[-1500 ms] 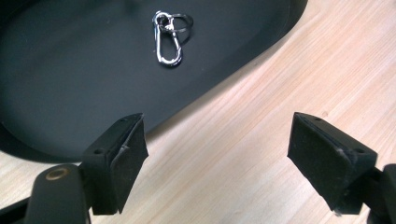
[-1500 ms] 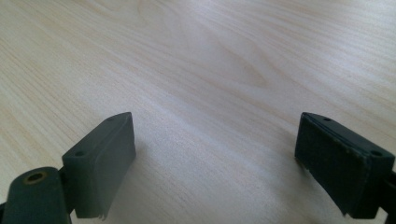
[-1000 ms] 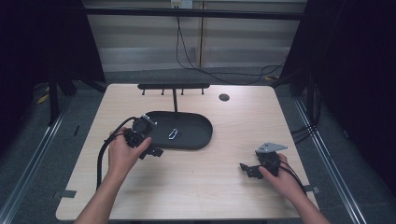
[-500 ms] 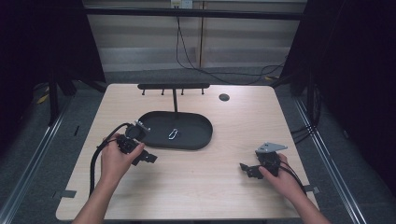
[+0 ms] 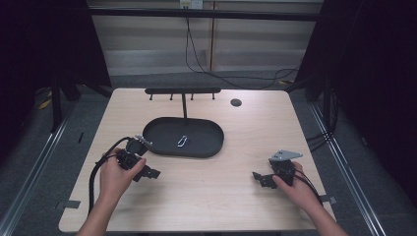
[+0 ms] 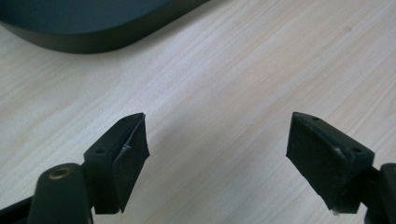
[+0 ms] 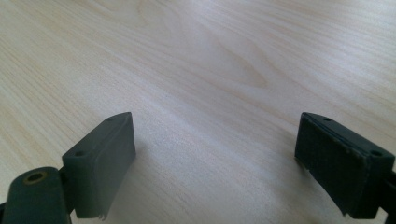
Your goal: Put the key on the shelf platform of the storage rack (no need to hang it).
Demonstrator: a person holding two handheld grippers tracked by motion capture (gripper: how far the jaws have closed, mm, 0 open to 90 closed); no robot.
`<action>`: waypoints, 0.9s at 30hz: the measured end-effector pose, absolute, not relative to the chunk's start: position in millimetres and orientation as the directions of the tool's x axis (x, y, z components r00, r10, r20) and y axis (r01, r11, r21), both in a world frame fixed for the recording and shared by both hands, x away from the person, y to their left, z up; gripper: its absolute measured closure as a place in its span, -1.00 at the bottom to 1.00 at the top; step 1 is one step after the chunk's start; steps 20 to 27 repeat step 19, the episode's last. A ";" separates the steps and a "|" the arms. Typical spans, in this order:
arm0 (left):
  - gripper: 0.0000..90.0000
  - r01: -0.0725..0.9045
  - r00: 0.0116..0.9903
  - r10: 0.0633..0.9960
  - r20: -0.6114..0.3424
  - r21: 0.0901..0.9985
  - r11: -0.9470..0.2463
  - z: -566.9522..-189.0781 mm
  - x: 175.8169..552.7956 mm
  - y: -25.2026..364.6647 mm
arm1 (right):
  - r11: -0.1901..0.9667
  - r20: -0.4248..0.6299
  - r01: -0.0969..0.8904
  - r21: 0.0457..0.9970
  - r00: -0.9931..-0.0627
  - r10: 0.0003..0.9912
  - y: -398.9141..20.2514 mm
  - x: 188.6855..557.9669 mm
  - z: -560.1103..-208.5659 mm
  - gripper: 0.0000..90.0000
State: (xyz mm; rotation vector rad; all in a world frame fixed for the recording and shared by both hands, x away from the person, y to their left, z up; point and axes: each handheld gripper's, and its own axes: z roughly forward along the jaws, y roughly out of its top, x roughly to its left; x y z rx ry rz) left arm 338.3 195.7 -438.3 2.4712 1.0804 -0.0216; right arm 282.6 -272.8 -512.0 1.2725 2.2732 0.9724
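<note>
A small metal carabiner lies inside the dark oval tray at mid-table, while the left gripper hovers just off the tray's near-left rim, jaws spread wide and empty, and the right gripper rests well apart at the table's right, likewise wide and empty.

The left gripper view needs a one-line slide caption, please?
Open left gripper over the wooden table, beside the dark tray.
</note>
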 end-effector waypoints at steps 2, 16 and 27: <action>-0.55 0.702 0.695 0.695 -0.186 0.386 -0.599 -440.2 336.3 198.7 | 0.358 0.022 0.601 0.715 -0.531 0.847 -272.8 282.7 -512.0 -0.74; -0.55 0.708 0.689 0.703 -0.176 0.369 -0.602 -452.9 324.5 210.2 | 0.360 0.020 0.597 0.717 -0.534 0.845 -273.0 282.9 -512.1 -0.74; -0.55 0.703 0.694 0.699 -0.173 0.371 -0.607 -454.0 324.1 209.4 | 0.358 0.022 0.601 0.715 -0.531 0.847 -272.8 282.6 -512.0 -0.74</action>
